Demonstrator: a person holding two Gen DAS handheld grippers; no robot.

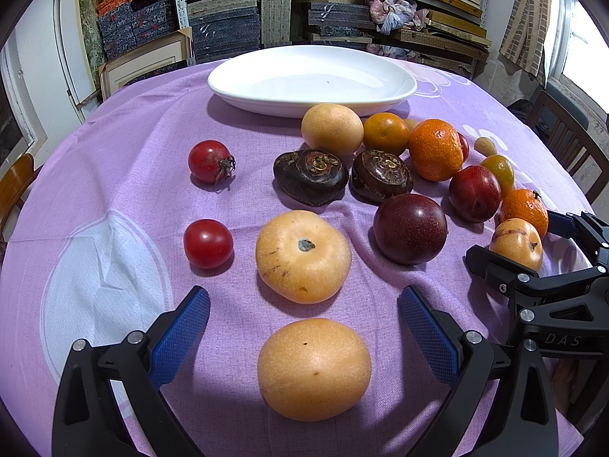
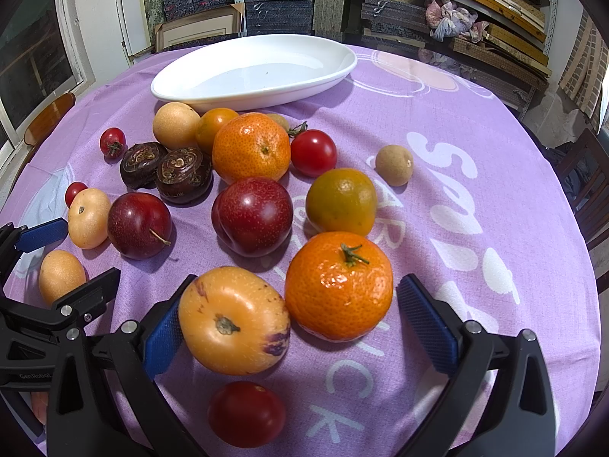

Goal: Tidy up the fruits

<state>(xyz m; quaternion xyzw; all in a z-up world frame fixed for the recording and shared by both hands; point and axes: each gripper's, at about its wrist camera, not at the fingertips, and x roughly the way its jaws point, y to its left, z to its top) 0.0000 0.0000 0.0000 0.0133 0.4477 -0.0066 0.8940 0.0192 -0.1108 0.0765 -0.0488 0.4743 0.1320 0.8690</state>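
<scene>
Many fruits lie on a purple tablecloth (image 1: 125, 144) before an empty white oval plate (image 1: 403, 85) (image 2: 335, 70). My left gripper (image 1: 304, 327) is open, its blue pads on either side of a pale yellow round fruit (image 1: 314, 368); another yellow fruit (image 1: 303, 256) lies just beyond. My right gripper (image 2: 289, 323) is open around a yellow-orange fruit with purple streaks (image 2: 233, 320) and a tangerine (image 2: 338, 285); its left pad touches the yellow fruit. A cherry tomato (image 2: 246, 413) lies below them.
Plums (image 2: 252, 215) (image 1: 410, 228), two dark water chestnuts (image 1: 311, 175), tangerines (image 2: 251, 146), cherry tomatoes (image 1: 208, 243) and a small longan (image 2: 394, 164) crowd the cloth. Wooden chairs (image 2: 586, 190) stand by the table's edge. Shelves of boxes (image 1: 228, 26) fill the back wall.
</scene>
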